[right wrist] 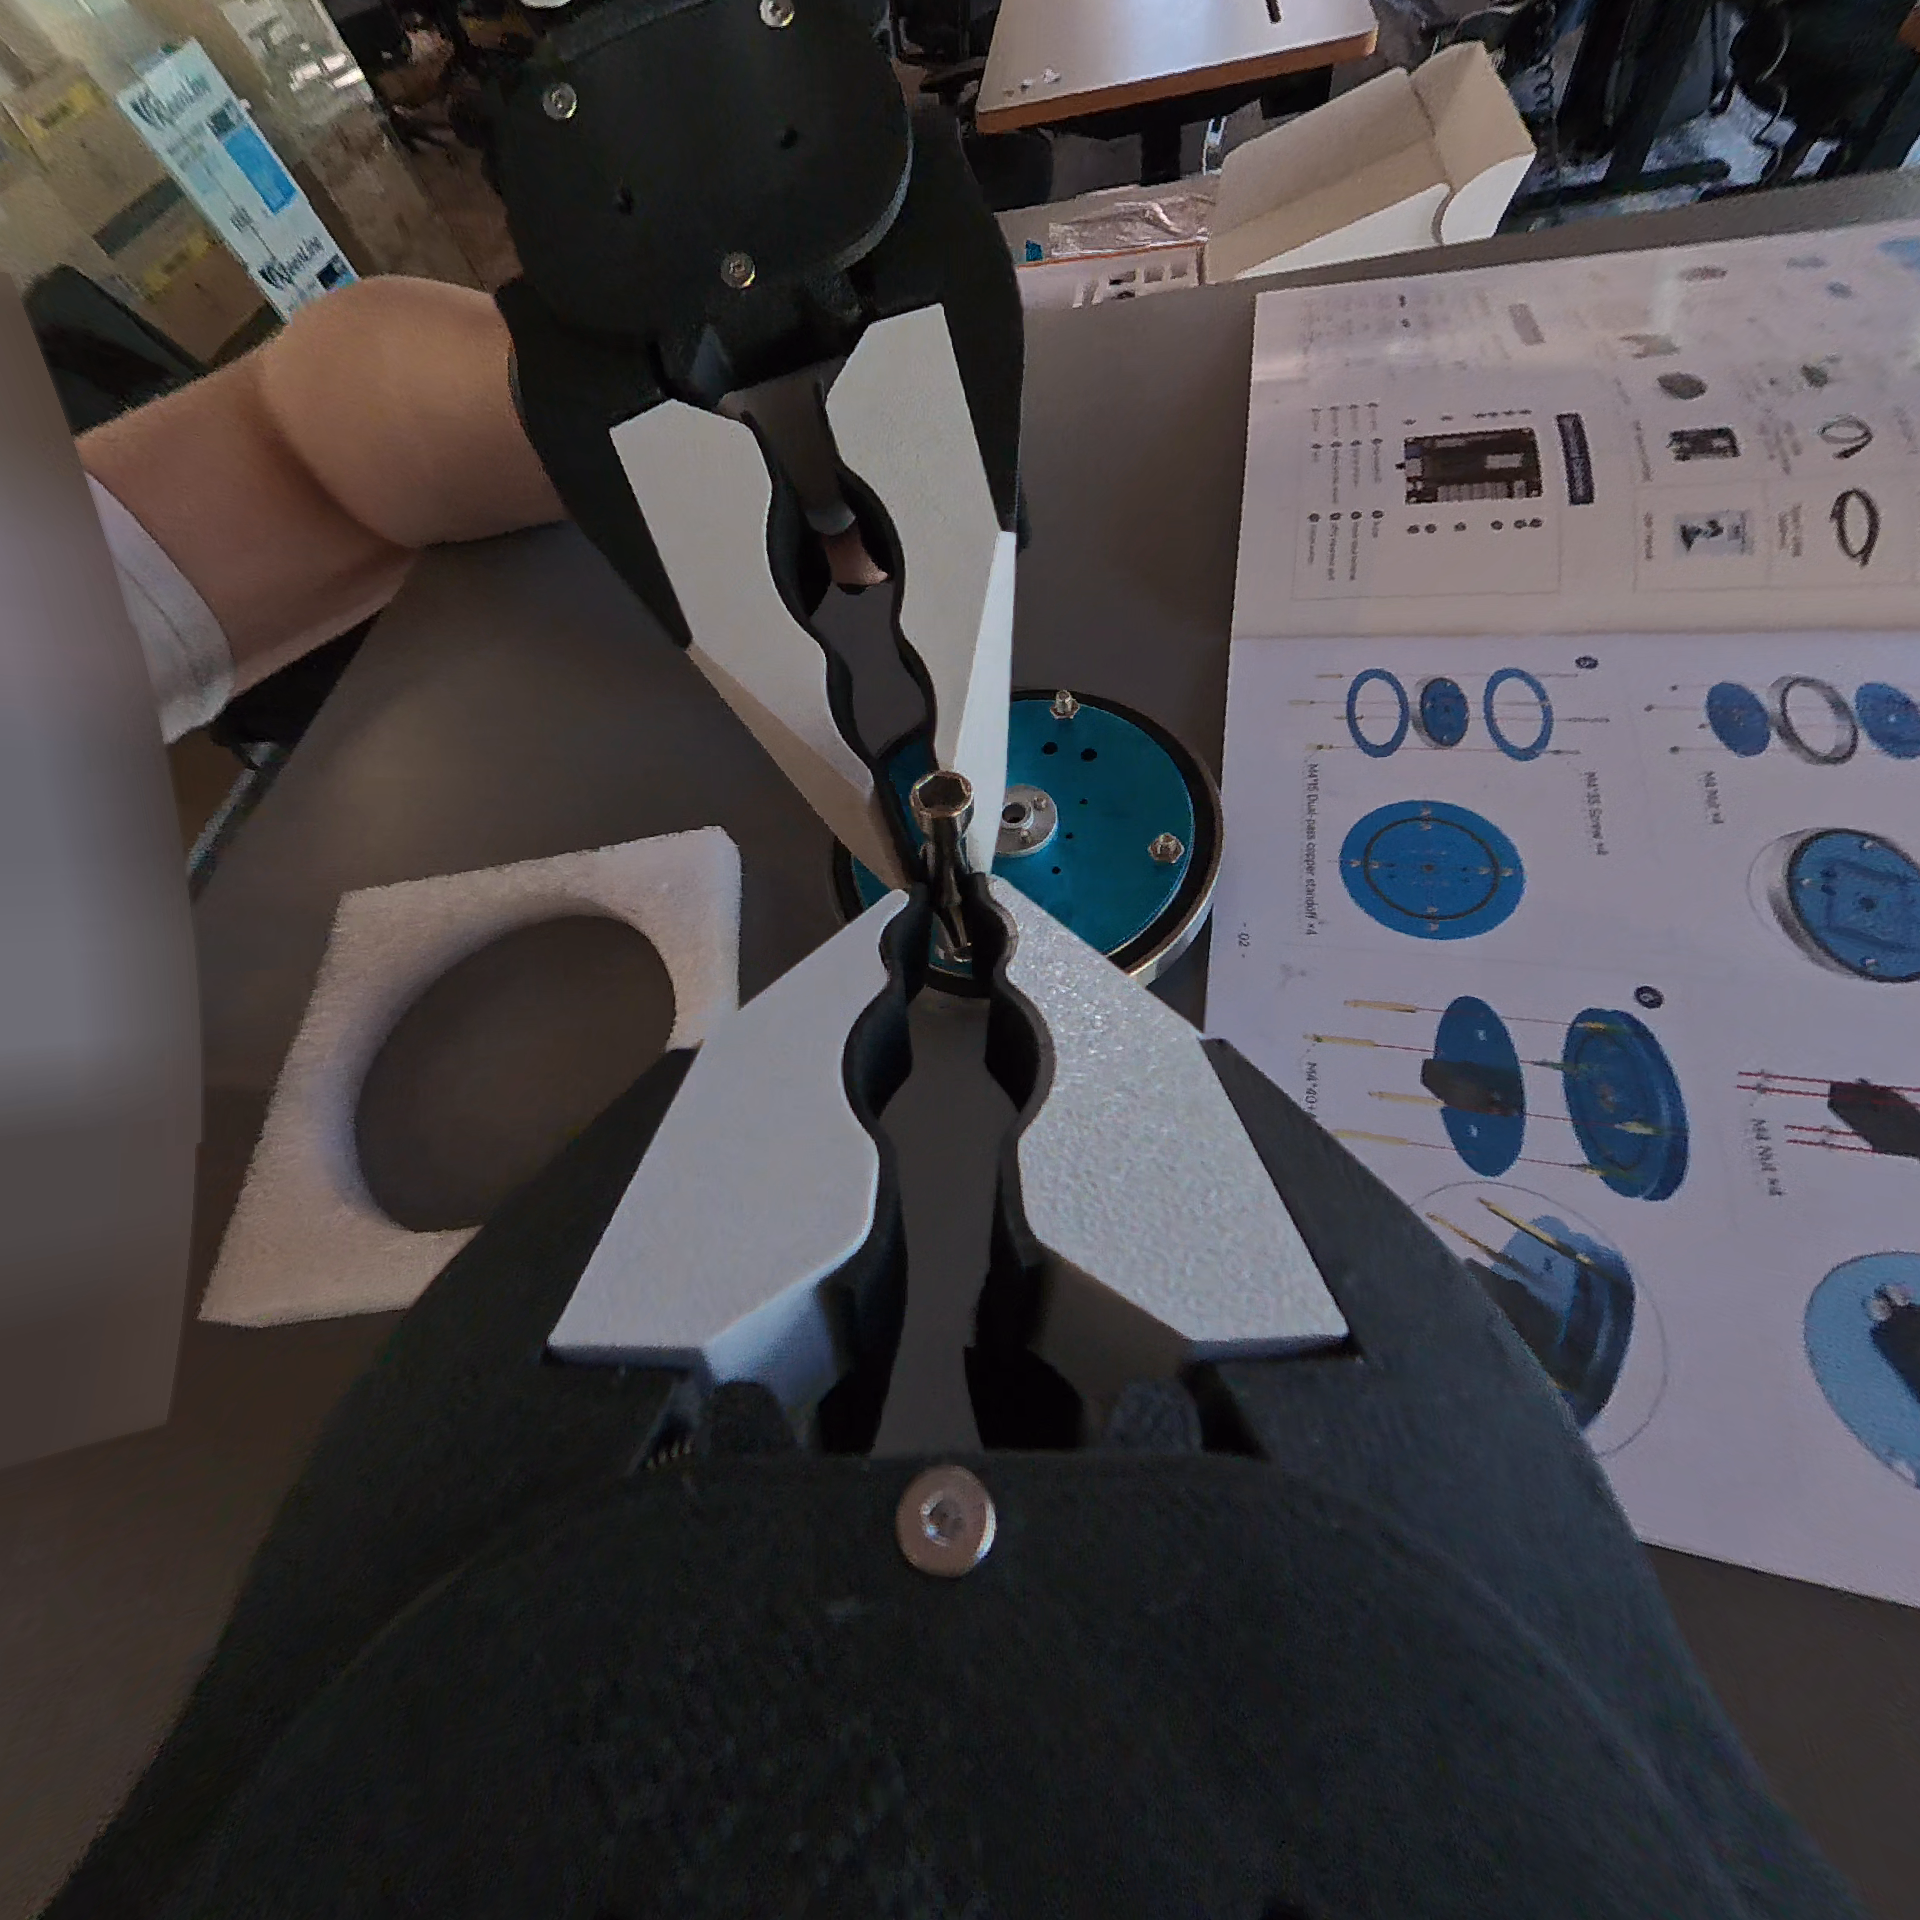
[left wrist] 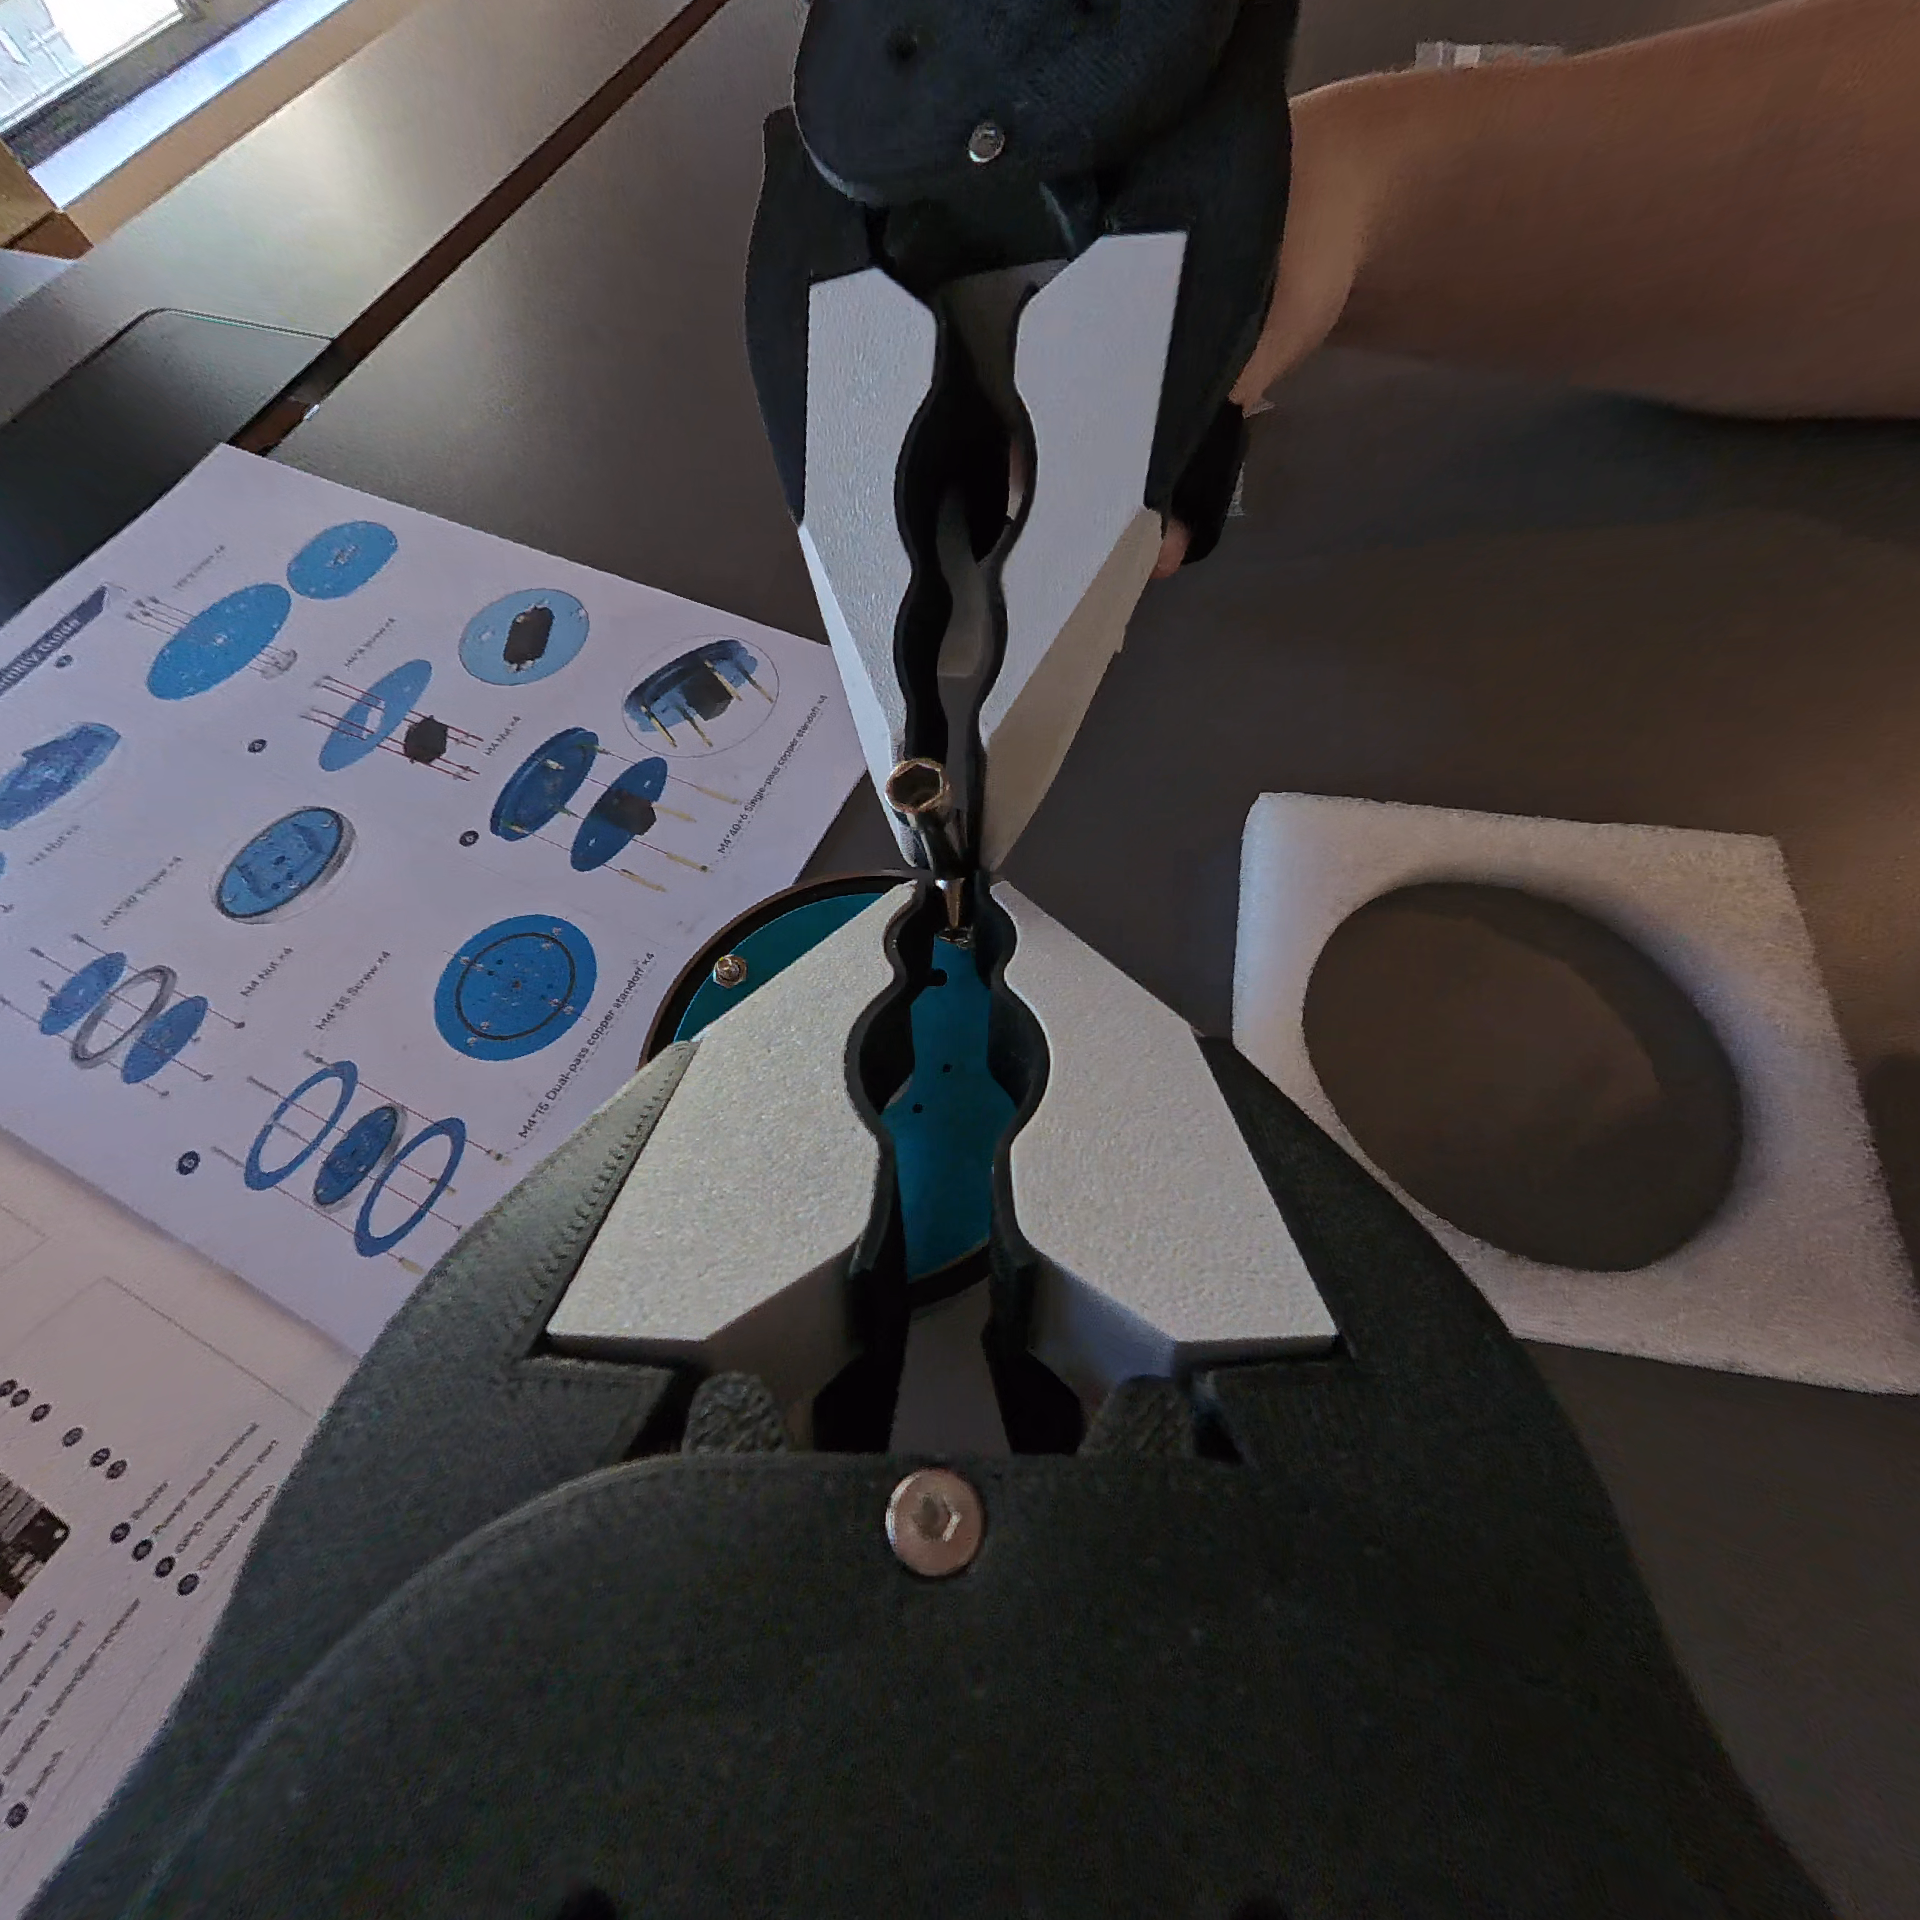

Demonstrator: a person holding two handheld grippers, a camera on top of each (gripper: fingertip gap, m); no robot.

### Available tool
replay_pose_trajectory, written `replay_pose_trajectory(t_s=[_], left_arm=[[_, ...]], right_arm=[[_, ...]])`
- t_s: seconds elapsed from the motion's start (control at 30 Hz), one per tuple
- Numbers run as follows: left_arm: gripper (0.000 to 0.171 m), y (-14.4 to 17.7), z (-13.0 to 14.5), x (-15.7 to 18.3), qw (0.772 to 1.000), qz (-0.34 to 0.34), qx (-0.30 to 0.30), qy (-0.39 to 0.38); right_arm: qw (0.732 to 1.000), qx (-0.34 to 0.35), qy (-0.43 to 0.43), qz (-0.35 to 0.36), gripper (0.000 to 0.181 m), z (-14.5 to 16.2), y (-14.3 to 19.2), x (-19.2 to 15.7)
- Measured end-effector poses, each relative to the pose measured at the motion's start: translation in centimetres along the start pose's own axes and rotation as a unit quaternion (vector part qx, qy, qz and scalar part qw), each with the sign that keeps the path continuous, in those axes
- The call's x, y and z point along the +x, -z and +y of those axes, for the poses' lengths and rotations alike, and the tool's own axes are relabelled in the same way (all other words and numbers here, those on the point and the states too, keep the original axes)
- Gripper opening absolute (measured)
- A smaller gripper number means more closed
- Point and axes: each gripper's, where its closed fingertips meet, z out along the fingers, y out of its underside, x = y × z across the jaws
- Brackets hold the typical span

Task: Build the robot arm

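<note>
Two tools are shown meeting tip to tip above a dark counter (left wrist: 1455,623). A brass hex standoff (right wrist: 943,821) is pinched in the tips of the right tool (right wrist: 940,904), tilted, with its open hex end uppermost and its thin pointed end directed down. The fingers of the left tool (left wrist: 954,888) are drawn almost together, with that pointed end lying in the narrow gap between the tips; whether it is actually gripped there cannot be told.

The standoff is held over the near edge of a blue disc (right wrist: 1091,831), which is set in a dark rim and rests flat on the counter. Two nuts (right wrist: 1166,847) are seen standing on the disc, with a small hub near its centre.

A white foam pad (right wrist: 343,1195) with a round cut-out lies just beside the disc on one side. A printed sheet (right wrist: 1558,831) of blue diagrams lies on the other. A bare forearm (right wrist: 364,436) is rested on the counter behind the tools.
</note>
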Motion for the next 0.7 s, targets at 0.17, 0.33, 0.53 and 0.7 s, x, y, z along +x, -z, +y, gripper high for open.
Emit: replay_pose_trajectory(t_s=[0.17,0.33,0.53,0.7], left_arm=[[0.006,0.03,0.05,0.02,0.999,-0.014,-0.003,-0.028],[0.006,0.07,0.08,0.28,0.999,-0.017,-0.008,-0.038],[0.006,0.24,-0.12,0.12,0.999,-0.023,-0.004,-0.039],[0.006,0.06,0.25,0.17,0.999,-0.023,-0.014,-0.038]], right_arm=[[1.000,0.000,0.027,0.009,0.006,-0.02,-0.07,-0.10],[1.000,0.001,0.027,0.000,0.006,0.03,-0.10,-0.37],[0.999,0.007,0.037,0.007,0.006,-0.27,-0.06,-0.29],[1.000,0.004,0.028,0.002,0.006,0.11,-0.29,-0.24]])
